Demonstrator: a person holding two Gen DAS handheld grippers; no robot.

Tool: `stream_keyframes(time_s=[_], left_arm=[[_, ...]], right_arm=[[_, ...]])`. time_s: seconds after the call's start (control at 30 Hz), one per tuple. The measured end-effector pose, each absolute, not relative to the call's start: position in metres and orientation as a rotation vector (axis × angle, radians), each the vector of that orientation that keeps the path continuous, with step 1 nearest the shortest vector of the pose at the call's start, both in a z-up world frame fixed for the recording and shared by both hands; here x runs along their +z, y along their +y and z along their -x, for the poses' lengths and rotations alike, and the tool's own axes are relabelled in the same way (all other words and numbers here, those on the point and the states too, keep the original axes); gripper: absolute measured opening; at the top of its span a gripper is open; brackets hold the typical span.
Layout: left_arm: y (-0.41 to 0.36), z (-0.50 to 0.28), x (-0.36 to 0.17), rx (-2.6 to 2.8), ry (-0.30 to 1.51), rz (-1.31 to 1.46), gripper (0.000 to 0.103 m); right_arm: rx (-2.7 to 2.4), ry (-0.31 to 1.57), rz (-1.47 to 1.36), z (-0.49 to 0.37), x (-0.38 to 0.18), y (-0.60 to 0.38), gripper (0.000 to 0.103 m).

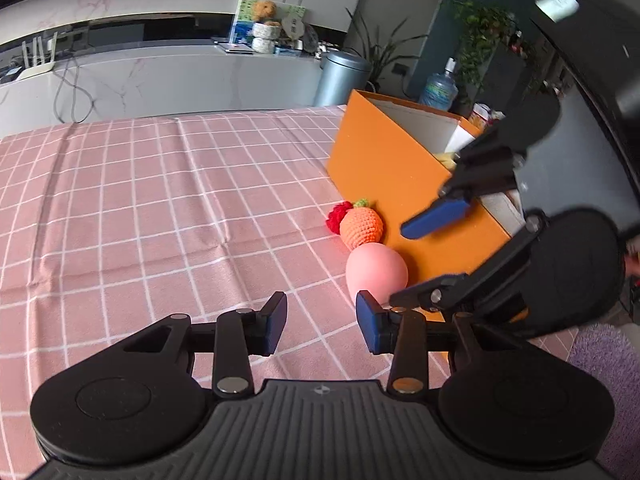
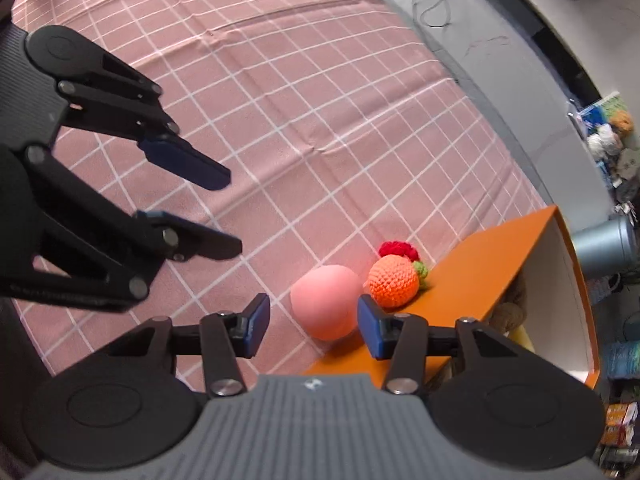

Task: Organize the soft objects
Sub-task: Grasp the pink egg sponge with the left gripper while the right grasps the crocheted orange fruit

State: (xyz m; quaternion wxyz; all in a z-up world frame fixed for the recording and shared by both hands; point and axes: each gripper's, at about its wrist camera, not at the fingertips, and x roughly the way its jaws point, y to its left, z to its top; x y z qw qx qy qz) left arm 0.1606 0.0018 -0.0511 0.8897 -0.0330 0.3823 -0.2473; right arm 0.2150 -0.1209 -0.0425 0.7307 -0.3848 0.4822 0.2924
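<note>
A pink soft ball (image 1: 375, 271) (image 2: 326, 307), an orange crocheted fruit (image 1: 361, 228) (image 2: 393, 282) and a red crocheted piece (image 1: 337, 217) (image 2: 398, 249) lie on the pink checked tablecloth against the orange box (image 1: 380, 168) (image 2: 488, 264). My left gripper (image 1: 322, 322) is open and empty, just left of the pink ball; it also shows in the right wrist view (image 2: 230, 212). My right gripper (image 2: 312, 322) is open and empty, with the pink ball just ahead between its fingers; it also shows in the left wrist view (image 1: 404, 262), above the box's side.
The orange box is open-topped, with a white inside and soft things partly hidden in it (image 2: 508, 312). A grey bin (image 1: 342, 76) and a water bottle (image 1: 440, 88) stand beyond the table. A white counter (image 1: 160, 68) runs behind. A purple rug (image 1: 600, 364) lies at right.
</note>
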Motion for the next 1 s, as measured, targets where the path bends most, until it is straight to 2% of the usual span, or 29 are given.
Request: stream_keyframes(time_s=[0.27, 0.47, 1.0], left_arm=[[-0.024, -0.181, -0.056, -0.633, 0.793, 0.005, 0.047], [-0.04, -0.192, -0.064, -0.694, 0.793, -0.01, 0.059], [-0.061, -0.212, -0.086, -0.727, 0.829, 0.034, 0.059]], right_arm=[[0.776, 1.151, 1.039, -0.246, -0.041, -0.125, 0.047], [0.812, 1.179, 1.107, -0.269, -0.038, -0.13, 0.046], [0.844, 1.219, 1.253, -0.303, -0.078, -0.118, 0.045]])
